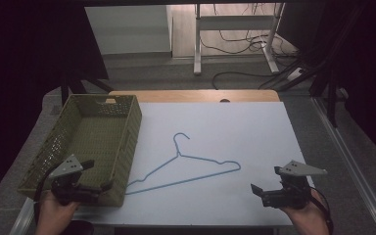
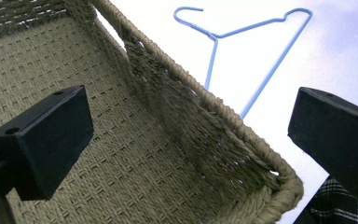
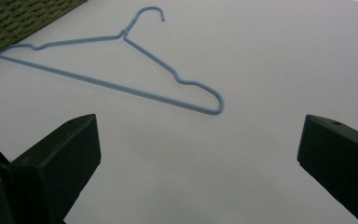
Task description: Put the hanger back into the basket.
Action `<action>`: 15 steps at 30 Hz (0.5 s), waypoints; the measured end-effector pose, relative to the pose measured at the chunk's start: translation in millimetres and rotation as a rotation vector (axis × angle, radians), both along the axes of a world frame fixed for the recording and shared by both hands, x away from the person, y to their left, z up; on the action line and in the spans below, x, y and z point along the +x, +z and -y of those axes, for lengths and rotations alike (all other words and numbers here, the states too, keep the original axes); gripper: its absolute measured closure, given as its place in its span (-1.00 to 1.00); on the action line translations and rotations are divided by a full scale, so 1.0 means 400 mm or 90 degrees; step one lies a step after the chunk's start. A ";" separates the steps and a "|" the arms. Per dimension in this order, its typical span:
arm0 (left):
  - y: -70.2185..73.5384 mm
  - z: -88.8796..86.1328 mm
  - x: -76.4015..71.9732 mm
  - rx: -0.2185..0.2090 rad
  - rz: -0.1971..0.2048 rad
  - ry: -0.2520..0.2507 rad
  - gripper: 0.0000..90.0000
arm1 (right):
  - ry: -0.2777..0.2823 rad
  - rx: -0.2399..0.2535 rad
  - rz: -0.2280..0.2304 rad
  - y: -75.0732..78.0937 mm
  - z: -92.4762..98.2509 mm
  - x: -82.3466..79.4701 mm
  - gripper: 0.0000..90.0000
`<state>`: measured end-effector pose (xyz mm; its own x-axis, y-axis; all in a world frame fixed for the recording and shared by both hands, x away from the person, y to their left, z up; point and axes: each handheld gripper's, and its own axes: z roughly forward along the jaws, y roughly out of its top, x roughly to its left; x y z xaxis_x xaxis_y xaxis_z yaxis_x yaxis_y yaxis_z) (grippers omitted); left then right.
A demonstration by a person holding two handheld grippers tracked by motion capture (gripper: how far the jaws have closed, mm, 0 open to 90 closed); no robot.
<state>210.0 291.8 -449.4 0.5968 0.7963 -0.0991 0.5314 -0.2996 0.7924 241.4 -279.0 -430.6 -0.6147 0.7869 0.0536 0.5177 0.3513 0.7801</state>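
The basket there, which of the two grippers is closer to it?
Left. The left gripper hangs over the basket's near corner, jaws spread above its rim. The right gripper is across the table, past the blue hanger.

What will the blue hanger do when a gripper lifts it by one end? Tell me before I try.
The hanger is thin wire, so it is probably light and fairly stiff, perhaps springing a little. Lying flat on the smooth white table, it may slide rather than lift unless the jaws get under it. Held at one shoulder, it would likely swing down, hook end sagging.
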 end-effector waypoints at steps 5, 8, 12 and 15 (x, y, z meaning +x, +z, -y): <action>0.006 0.005 -0.002 -0.002 0.002 -0.001 -0.99 | 0.016 0.005 -0.005 0.007 -0.021 0.025 -1.00; 0.009 0.010 -0.002 -0.002 0.004 -0.003 -0.99 | 0.026 -0.002 -0.011 0.014 -0.040 0.041 -1.00; 0.010 0.016 -0.001 -0.001 0.001 -0.004 -0.99 | 0.038 -0.014 -0.015 0.023 -0.071 0.062 -1.00; 0.012 0.022 0.000 0.000 0.004 -0.005 -0.99 | 0.051 -0.022 -0.013 0.028 -0.095 0.077 -0.96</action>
<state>210.0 282.9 -444.8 0.6039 0.7914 -0.0952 0.5245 -0.3046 0.7951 272.1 -241.1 -419.3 -0.6753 0.7365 0.0403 0.5027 0.4196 0.7558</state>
